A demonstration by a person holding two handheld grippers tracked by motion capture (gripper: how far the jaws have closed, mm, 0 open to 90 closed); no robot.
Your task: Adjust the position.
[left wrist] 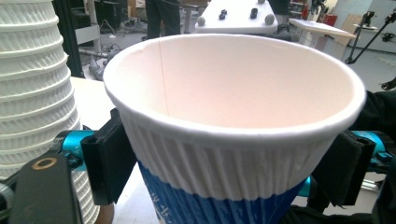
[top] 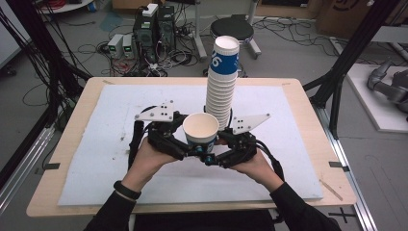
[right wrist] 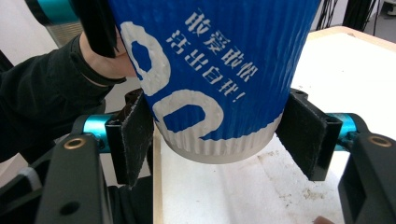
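One loose blue-and-white ribbed paper cup (top: 200, 131) is held above the white foam mat (top: 110, 159), just in front of one tall stack of matching ribbed paper cups (top: 221, 86). The left gripper (top: 185, 147) has its jaws pressed against the cup's upper wall, below the rim. The right gripper (top: 216, 153) brackets the cup's base; its left pad touches, while its right pad stands slightly off.

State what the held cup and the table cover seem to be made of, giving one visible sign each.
Held cup: probably paper, matte, with a ribbed outer wall, rolled rim and smooth inside with a seam.
Table cover: looks like white foam or felt sheet, matte, slightly scuffed; uncertain.
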